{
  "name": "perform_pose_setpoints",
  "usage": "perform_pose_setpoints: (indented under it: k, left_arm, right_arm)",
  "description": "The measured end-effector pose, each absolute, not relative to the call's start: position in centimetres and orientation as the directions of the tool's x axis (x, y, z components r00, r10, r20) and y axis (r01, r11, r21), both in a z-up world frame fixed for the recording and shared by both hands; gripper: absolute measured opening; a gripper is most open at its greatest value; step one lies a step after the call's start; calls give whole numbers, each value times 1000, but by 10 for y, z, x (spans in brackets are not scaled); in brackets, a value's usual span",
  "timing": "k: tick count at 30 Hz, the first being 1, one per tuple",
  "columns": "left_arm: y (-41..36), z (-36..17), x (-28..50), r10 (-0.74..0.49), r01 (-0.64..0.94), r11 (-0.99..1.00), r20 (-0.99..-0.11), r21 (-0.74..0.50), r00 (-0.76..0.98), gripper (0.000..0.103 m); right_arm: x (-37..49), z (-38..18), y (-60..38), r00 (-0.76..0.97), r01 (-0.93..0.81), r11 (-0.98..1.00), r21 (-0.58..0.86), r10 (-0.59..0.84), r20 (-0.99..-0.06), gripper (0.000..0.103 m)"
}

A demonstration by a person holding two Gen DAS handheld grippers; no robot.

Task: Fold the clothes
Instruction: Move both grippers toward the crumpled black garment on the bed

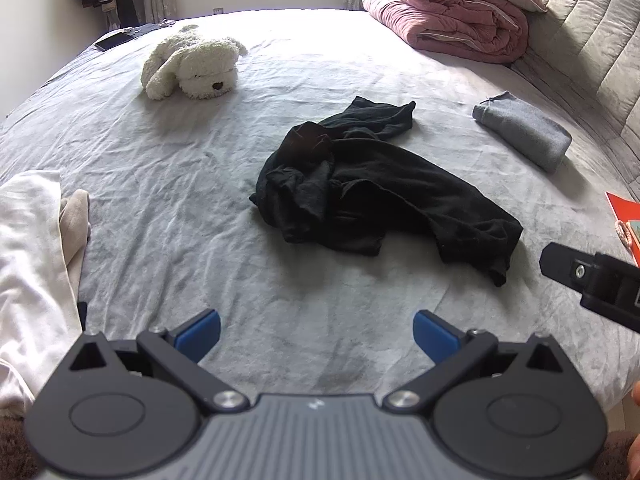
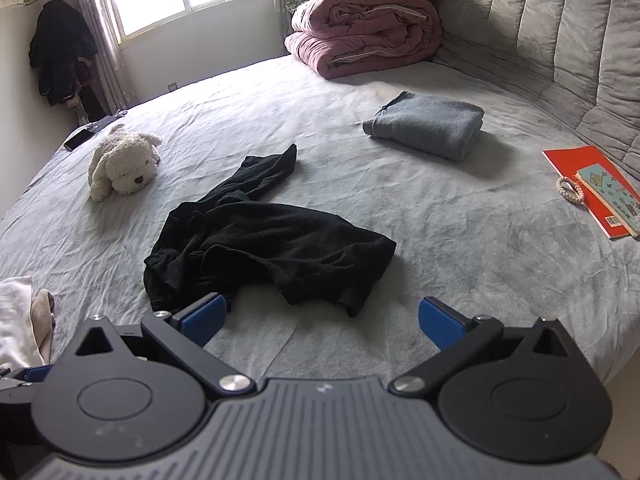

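Tongs (image 1: 316,334) (image 2: 322,322) both spread wide, empty.

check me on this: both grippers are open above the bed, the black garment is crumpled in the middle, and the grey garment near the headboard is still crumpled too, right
Not quite. The grey garment is already folded into a neat stack, not crumpled; the right wrist view shows it best. The rest holds: the left gripper and right gripper are both open above the bed, and the black garment lies crumpled in the middle.
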State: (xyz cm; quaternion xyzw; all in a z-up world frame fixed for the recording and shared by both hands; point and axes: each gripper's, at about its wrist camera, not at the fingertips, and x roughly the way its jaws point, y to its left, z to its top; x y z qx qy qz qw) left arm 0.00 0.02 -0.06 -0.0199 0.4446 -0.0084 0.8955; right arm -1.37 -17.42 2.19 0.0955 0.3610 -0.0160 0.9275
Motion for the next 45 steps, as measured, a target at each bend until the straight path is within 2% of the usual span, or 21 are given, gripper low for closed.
perform_pose_setpoints:
  k: [20,45]
  left_arm:
    - [8,-15,-4,-45,3,999,-805,-54,591,102]
    - [6,-5,10,-27,-8,999,-829,-37,559,102]
  right_arm:
    - [-7,24,-166,727,113,981,157,26,-686,103]
    - [2,20,-157,716,82,988,128,31,-697,103]
